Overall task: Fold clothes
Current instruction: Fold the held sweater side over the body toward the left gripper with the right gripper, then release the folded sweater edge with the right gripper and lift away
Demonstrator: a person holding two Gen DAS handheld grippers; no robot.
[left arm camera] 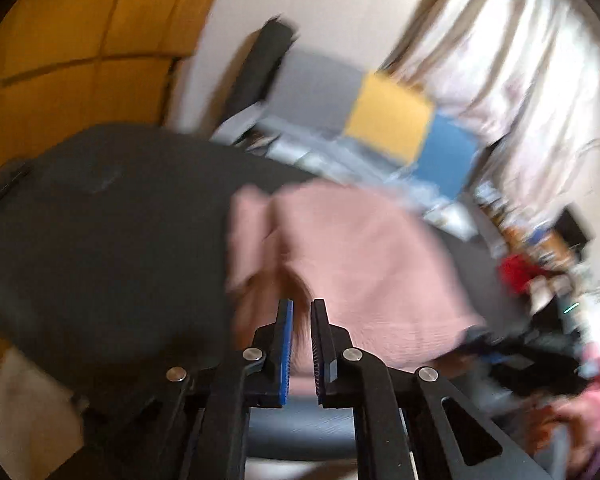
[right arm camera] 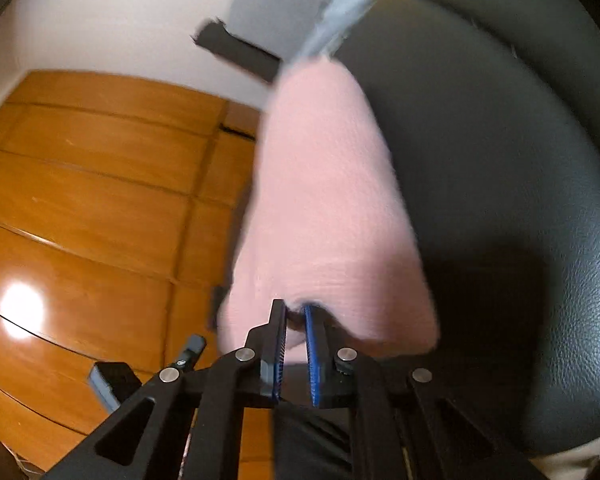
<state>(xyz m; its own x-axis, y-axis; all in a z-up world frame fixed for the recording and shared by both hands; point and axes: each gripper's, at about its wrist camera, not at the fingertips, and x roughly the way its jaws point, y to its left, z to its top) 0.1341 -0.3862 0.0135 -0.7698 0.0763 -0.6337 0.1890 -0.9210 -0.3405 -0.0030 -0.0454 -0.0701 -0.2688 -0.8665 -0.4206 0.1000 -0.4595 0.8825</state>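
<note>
Pink cloth (right arm camera: pixel 332 208) on black leather seat (right arm camera: pixel 500 168), pinched in both my left gripper (left arm camera: pixel 302 306) and right gripper (right arm camera: pixel 294 308).

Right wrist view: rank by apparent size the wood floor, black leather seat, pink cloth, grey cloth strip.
1. Black leather seat and wood floor: similar, not ranked.
2. Pink cloth, inflated by nearness to the camera.
3. Grey cloth strip, smallest, cut off at the top edge.
</note>
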